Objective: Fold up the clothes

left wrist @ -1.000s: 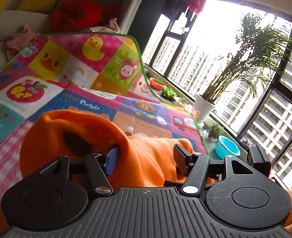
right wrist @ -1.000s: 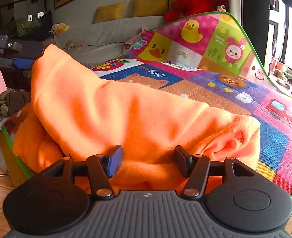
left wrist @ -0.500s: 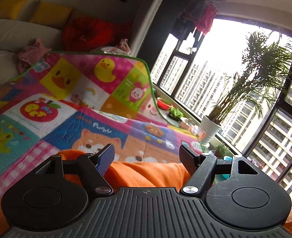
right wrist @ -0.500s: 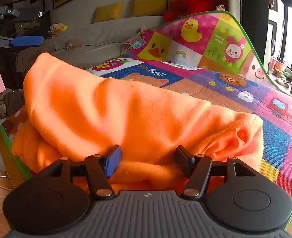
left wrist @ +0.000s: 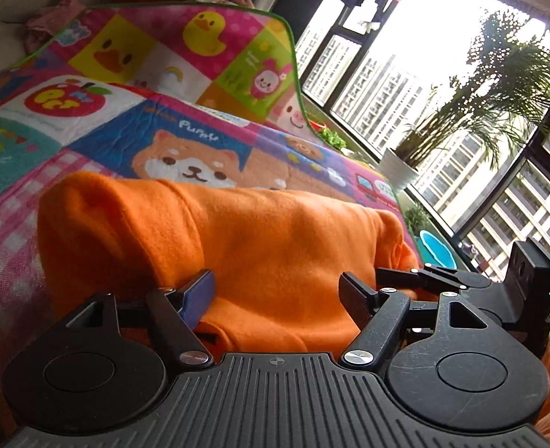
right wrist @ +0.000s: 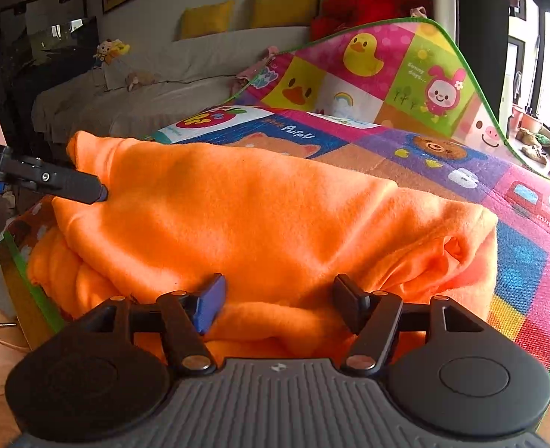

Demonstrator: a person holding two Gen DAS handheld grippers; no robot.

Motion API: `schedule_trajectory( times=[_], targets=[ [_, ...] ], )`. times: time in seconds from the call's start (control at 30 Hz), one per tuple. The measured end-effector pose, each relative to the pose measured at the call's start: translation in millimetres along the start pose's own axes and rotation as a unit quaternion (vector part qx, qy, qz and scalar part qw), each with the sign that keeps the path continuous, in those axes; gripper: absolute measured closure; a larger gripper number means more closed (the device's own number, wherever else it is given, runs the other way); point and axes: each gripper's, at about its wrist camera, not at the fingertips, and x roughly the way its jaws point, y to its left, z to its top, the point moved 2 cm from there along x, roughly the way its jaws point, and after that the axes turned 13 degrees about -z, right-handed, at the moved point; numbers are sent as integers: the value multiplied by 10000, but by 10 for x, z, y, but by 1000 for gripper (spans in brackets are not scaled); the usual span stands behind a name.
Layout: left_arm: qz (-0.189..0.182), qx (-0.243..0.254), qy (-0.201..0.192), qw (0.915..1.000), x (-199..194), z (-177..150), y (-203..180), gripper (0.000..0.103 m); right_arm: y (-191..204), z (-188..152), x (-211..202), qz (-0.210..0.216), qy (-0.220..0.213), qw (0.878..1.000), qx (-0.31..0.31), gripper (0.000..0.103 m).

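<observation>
Orange fleece garment (right wrist: pixel 260 224), shown as a folded bundle across the lower centre of both wrist views, lying on a cartoon play mat (left wrist: pixel 185 145). Compared with half a second earlier, the left gripper (left wrist: pixel 277 295) has been lowered back to the cloth, fingers apart and clamped on nothing; the right gripper (right wrist: pixel 278 300) is likewise spread. A fold is judged just laid. Behind, a sofa (right wrist: pixel 185 78) with yellow cushions (right wrist: pixel 207 18); at right, a potted palm (left wrist: pixel 473 112).
</observation>
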Motion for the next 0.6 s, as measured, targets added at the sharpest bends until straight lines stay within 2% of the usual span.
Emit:
schedule_trajectory(
  times=[0.13,0.23,0.4,0.53,0.6],
  targets=[
    [63,-168,-17,9998,-66,-36,102,25,2,15,-15,6,26,10000,-41,38],
    [116,-120,-4,9999,-37,-43,89,24,-43,90,-95,12,-32,10000,16,34],
    [158,-146,9,9998,7,-59,105,22,-84,260,-280,-196,-482,9986,-14,27],
    [138,-162,-27,9998,-37,-63,87,22,-36,119,-18,-423,41,9989,-214,24],
    [107,-172,-94,9998,-100,-43,67,22,-26,26,66,-421,113,9989,-194,23]
  ],
)
